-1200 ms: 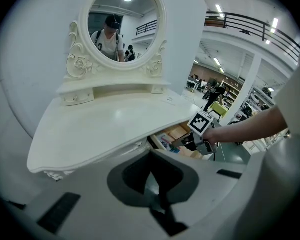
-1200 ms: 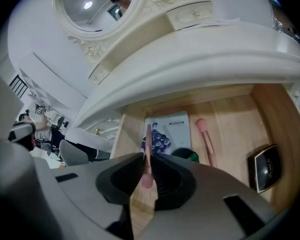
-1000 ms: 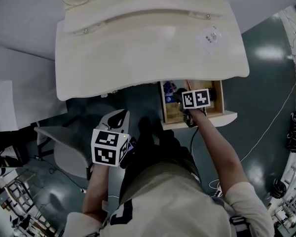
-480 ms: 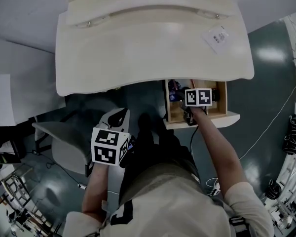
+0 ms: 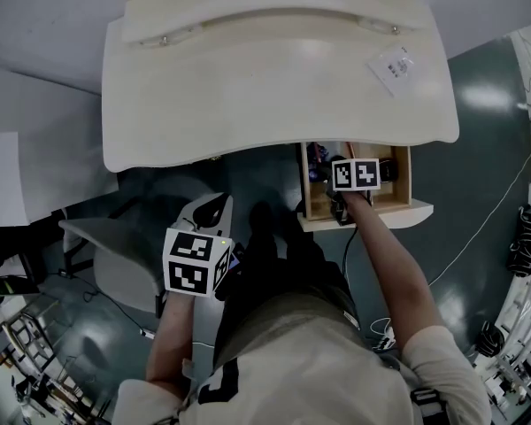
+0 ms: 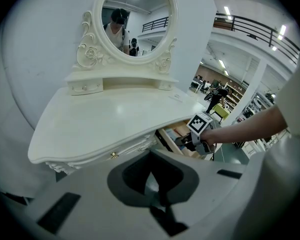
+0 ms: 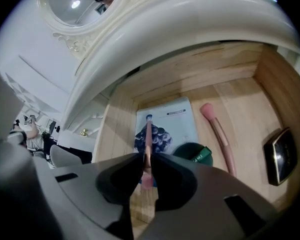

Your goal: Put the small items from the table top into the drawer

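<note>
Wooden drawer [image 7: 240, 104], two pink brushes [image 7: 218, 130]

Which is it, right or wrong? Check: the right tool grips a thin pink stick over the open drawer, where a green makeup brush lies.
Wrong: the makeup brush lying in the drawer is pink, not green; the right gripper view shows it. The right tool does grip a thin pink stick over the open drawer.
</note>
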Motion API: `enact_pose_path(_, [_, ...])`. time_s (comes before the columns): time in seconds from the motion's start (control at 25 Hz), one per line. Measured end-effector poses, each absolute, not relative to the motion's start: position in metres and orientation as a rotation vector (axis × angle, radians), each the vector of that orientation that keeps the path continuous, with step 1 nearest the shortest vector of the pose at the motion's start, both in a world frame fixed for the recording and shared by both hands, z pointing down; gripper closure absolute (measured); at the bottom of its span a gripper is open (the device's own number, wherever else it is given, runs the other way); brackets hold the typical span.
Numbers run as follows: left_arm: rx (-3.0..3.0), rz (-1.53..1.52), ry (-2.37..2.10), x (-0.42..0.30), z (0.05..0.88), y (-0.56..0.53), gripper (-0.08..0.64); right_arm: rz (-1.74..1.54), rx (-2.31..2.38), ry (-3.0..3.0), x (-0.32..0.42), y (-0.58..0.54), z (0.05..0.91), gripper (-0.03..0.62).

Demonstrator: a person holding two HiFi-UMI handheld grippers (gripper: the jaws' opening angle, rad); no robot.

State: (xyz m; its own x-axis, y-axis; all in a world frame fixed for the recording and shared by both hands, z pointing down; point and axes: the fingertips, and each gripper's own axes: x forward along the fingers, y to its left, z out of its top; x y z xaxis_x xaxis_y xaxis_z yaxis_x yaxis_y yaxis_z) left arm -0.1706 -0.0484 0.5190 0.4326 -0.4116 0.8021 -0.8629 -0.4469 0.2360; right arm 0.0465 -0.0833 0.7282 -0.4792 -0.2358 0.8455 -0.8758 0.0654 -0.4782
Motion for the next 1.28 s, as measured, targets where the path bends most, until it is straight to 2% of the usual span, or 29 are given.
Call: enact_pose_path(1.28, [2.093,0.846,-1.103,-0.203,0.499,-0.033,0.508,1.325,1.205,-1.795,0.04,-0.081,0.7,0.521])
